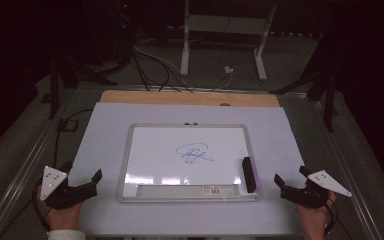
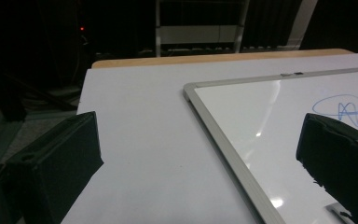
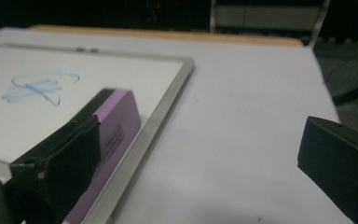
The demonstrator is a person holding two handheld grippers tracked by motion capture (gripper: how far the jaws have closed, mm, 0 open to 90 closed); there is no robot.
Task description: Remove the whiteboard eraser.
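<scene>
Dim room, pale white tabletop (image 1: 105, 125). Between both tongs, silver-framed rectangular whiteboard (image 1: 145, 150) bearing blue scribble (image 1: 194, 153). Just inboard of right gripper (image 1: 289, 186), purple-and-black block eraser (image 1: 250, 174), seemingly staged for wiping. Left gripper (image 1: 87, 184) likewise gaping wide, empty, probably poised to steady.

Ahead of me a whiteboard (image 1: 150, 150) lies flat on the pale counter (image 1: 100, 130), a blue scribble (image 1: 194, 153) at its middle and a purple-sided eraser (image 1: 250, 174) by its right edge.
</scene>
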